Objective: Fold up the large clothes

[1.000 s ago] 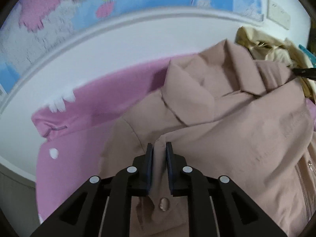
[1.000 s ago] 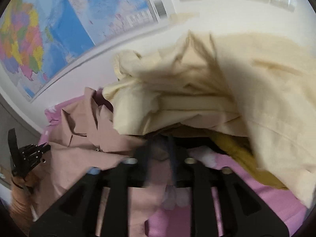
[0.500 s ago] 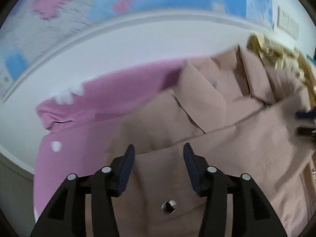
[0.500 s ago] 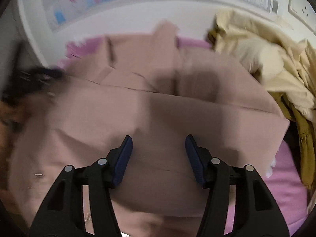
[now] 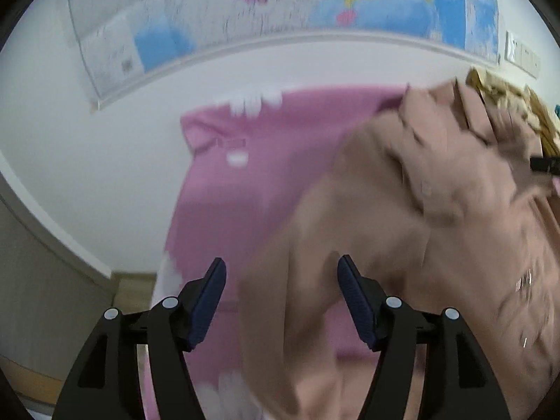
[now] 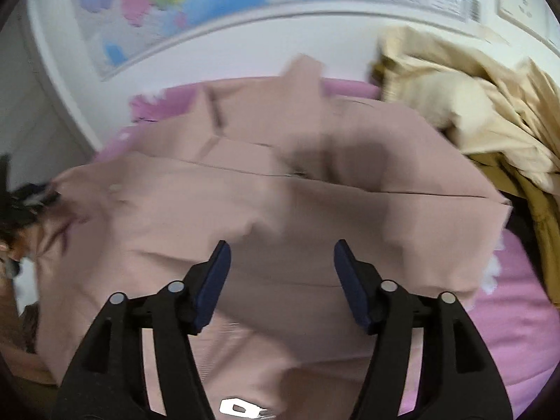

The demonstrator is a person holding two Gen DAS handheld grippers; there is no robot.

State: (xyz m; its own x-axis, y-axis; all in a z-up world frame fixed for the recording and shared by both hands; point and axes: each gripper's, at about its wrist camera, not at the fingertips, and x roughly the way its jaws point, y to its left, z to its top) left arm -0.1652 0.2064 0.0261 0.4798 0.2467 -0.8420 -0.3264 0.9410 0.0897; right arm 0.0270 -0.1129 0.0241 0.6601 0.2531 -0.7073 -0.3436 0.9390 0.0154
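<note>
pink bedding under a wall map carries the beige coat, spread beside a cream clothes pile. left gripper, clamped on a coat fold a second ago, now gapes over its sleeve edge; right gripper gapes too, empty. one fold seems laid, and fresh grips come next.

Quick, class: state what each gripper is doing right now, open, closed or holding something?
Left gripper: open, holding nothing, above the edge of the dusty-pink fabric jacket.
Right gripper: open, holding nothing, over the same jacket.
</note>
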